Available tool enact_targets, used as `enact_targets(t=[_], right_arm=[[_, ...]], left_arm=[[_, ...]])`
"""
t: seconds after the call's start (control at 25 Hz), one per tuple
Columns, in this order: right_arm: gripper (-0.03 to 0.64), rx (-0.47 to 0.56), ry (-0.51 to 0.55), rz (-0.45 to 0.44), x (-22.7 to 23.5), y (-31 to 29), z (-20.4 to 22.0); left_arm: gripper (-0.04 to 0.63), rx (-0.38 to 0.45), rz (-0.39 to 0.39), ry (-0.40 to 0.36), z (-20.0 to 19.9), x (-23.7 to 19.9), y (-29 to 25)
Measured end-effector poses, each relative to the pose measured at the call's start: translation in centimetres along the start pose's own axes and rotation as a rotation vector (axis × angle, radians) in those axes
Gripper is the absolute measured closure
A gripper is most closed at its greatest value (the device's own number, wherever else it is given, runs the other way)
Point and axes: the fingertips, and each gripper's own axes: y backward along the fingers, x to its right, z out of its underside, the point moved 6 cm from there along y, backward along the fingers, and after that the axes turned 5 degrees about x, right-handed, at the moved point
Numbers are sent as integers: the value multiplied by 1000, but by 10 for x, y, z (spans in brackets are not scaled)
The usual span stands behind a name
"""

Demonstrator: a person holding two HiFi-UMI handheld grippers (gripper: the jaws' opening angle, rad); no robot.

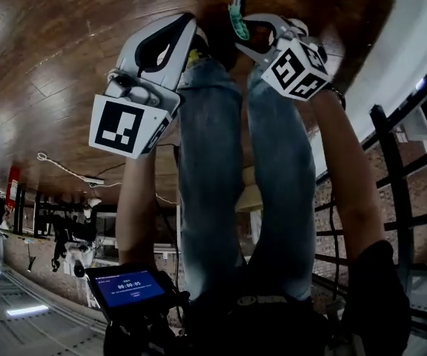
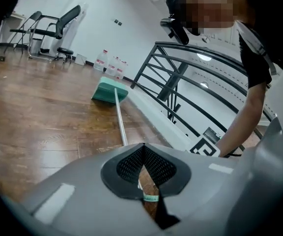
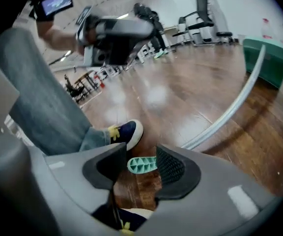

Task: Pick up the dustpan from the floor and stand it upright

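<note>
Left fingers (image 2: 129,165): the dark meshed pads are pressed together at their tips, with nothing clamped. Through the narrow slit beneath them a strip of pole with a pale green band shows.
Left gripper (image 2: 142,149): grey shell, held low over the wooden floor (image 2: 43,122). In the head view it sits at 10 o'clock of the legs.
Right fingers (image 3: 170,167): apart. The end of the dustpan's grip lies in the gap, its tip against the pad at 3 o'clock and clear of the other pad.
Right gripper (image 3: 140,167): just above the floor. A dark blue shoe (image 3: 127,132) with a white sole and yellow laces is at 11 o'clock of the fingers.
Grip (image 3: 136,164): mint-green plastic, ribbed, with a rounded end.
Pole (image 3: 230,109): a thin silver metal tube. It runs from the grip toward 2 o'clock in the right gripper view, looking bowed by the wide lens.
Dustpan (image 2: 109,91): a dark green pan at the far end of the pole, resting on the floor at 11 o'clock of the left fingers, just beside a white ledge.
Railing (image 2: 181,82): black bars above that ledge, at 1 o'clock of the pan.
Person: jeans legs (image 1: 213,169) between the two grippers in the head view.
</note>
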Motion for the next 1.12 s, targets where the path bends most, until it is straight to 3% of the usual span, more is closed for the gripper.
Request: enact_targets(t=[0.16, 0.28, 0.44, 0.6, 0.8, 0.96, 1.12], right_arm=[[390, -89, 218, -5, -8, -18, 6], [397, -106, 310, 38, -10, -17, 13], [513, -149, 411, 89, -15, -21, 23], [527, -185, 470, 100, -14, -21, 23], [540, -104, 452, 79, -29, -21, 11], [543, -30, 330, 54, -35, -10, 1], [541, 106, 220, 40, -4, -19, -26]], left_arm=[[578, 8, 9, -3, -9, 1, 2], [578, 18, 6, 4, -14, 3, 1], [578, 10, 3, -8, -17, 5, 4], [578, 8, -2, -7, -18, 2, 2], [578, 16, -4, -12, -7, 3, -1], [578, 49, 7, -5, 0, 5, -10], [578, 112, -5, -93, 4, -18, -23]])
